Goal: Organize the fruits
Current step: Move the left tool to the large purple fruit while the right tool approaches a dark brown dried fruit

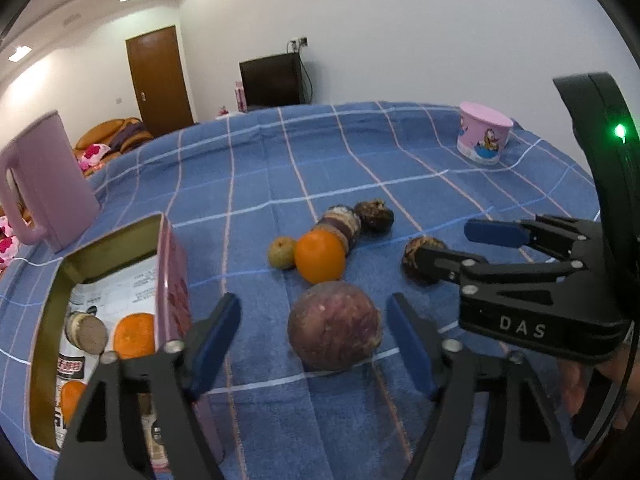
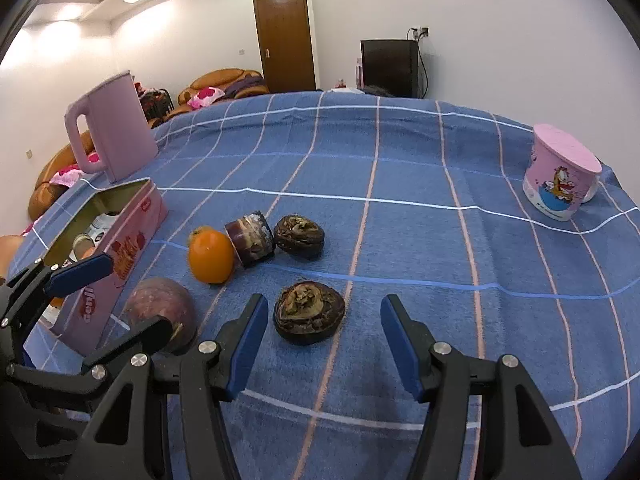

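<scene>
Leftmost, we see pink kettle [image 2: 112, 128], then open pink tin [image 2: 120, 236] holding orange [image 1: 134, 335] and other fruit. Our left gripper [image 1: 314, 340] spread wide, purplish round fruit [image 1: 334, 326] lying between its fingers on blue checked cloth [image 2: 440, 240], untouched. Beyond it: loose orange [image 2: 211, 255], cut purple piece [image 2: 250, 239], dark shrivelled fruit [image 2: 299, 235]. Our right gripper [image 2: 324, 344] also spread, second dark fruit [image 2: 309, 312] sitting between its tips, not pinched. Far right, pink cartoon cup [image 2: 560, 176] upside down.
</scene>
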### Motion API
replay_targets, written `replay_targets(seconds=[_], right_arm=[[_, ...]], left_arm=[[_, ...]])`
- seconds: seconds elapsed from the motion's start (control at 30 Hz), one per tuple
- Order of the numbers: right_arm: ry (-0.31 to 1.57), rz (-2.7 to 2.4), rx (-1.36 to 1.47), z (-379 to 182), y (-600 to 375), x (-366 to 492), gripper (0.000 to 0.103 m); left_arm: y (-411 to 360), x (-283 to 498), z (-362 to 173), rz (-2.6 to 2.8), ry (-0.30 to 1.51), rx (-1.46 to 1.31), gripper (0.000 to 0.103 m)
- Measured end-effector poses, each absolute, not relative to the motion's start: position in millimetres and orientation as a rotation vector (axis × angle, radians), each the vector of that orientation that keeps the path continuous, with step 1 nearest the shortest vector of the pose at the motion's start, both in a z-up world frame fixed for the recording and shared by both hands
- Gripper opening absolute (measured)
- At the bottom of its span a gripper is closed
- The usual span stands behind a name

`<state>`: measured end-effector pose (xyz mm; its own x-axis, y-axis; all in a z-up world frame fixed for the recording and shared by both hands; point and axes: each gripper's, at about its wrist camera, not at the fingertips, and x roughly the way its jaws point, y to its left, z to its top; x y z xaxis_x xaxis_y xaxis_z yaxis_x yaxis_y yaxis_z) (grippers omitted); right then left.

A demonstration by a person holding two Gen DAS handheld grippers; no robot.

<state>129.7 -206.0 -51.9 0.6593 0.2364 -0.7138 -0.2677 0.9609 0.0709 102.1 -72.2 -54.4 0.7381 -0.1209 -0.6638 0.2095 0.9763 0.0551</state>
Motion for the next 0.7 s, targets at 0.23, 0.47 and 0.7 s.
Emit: replay_targets(seconds=[0.23, 0.47, 0.7], right_arm=[[0.865, 0.297, -0.067, -60, -197, 140, 0.051], [0.9, 0.311, -0.087, -66, -189, 146, 0.05], [0.9, 0.302, -0.106, -67, -186, 150, 0.045]], left_arm=[[-66, 109, -57, -0.266, 0.747, 0.09, 0.059], [-55, 110, -56, -0.238, 0.738, 0.103, 0.057], [-62, 110, -58, -0.248, 0.739, 0.135, 0.051]])
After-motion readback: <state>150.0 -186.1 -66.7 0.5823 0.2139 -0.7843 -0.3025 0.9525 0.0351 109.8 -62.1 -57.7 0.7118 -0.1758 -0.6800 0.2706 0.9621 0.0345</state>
